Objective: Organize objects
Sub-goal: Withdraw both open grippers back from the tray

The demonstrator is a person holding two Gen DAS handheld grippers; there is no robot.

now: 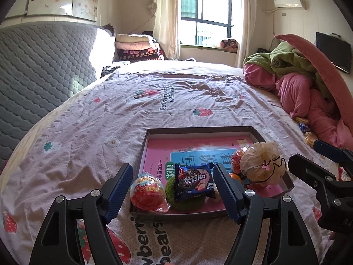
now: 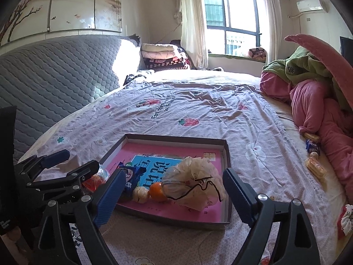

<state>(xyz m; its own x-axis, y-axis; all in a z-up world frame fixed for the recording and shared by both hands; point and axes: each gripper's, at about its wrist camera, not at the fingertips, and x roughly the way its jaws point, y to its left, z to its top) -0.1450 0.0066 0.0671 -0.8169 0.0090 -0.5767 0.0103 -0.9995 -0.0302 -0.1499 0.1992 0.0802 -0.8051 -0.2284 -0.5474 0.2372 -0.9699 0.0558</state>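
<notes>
A shallow dark box point(image 1: 199, 129) point(image 2: 227, 154) with a pink book inside lies on the bed. In it are a red round snack pack point(image 1: 148, 192), a green scrubber point(image 1: 187, 202), a blue cookie packet point(image 1: 194, 181) point(image 2: 132, 176), an orange point(image 2: 157, 191), a peeled mandarin point(image 2: 140, 194) and a crumpled clear bag point(image 1: 260, 163) point(image 2: 194, 183). My left gripper point(image 1: 174, 193) is open just in front of the box, its jaws either side of the snack pack and cookie packet. My right gripper point(image 2: 171, 195) is open and empty, its jaws either side of the bag and orange.
Several snack packets point(image 2: 314, 165) lie on the sheet at the right by a heap of pink and green bedding point(image 2: 320, 101). A grey quilted headboard point(image 1: 44, 66) rises at the left. Folded blankets point(image 1: 136, 48) are stacked at the back.
</notes>
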